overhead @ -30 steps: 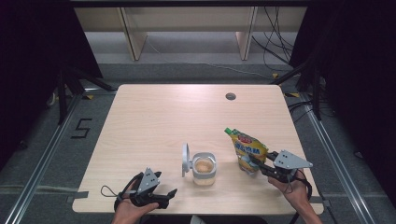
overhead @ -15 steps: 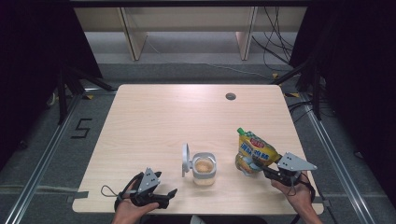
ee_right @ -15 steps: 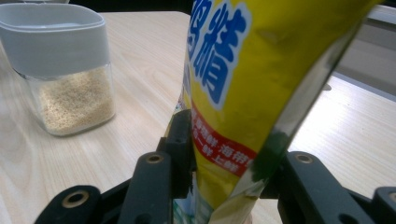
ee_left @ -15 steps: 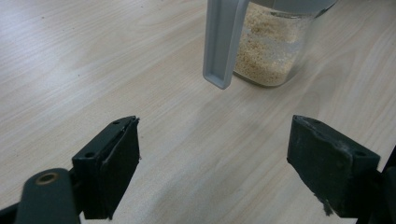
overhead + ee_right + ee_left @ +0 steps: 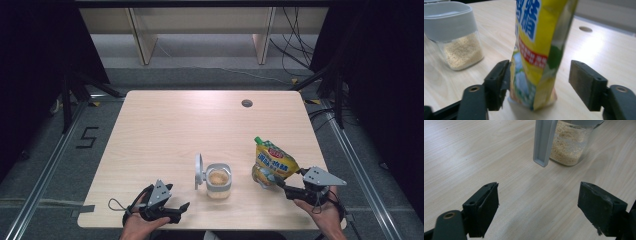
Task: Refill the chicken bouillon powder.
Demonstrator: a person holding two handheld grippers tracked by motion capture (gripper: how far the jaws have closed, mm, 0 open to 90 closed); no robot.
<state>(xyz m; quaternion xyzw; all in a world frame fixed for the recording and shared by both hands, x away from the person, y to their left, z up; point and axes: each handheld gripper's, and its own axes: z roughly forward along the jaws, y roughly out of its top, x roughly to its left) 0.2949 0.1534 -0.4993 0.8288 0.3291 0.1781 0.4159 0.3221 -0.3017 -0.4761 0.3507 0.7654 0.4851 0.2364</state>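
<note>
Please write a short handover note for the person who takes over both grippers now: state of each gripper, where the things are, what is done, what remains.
Right gripper: its jaws have just been opening; the yellow printed stand-up pouch stands between them on the light wooden table, one pad close against it, the other clear.
Left gripper: open, empty, low over the table near the front edge.
Clear plastic jar with grey rim, part full of beige granules, stands left of the pouch, its grey flip lid up.
Done: pouch set down upright.
Left, probably: withdraw the right gripper, close the lid.

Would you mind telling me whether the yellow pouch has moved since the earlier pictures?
Yes. The yellow pouch has shifted right, away from the jar and toward the table edge, between the just-opened jaws of the right gripper.
</note>
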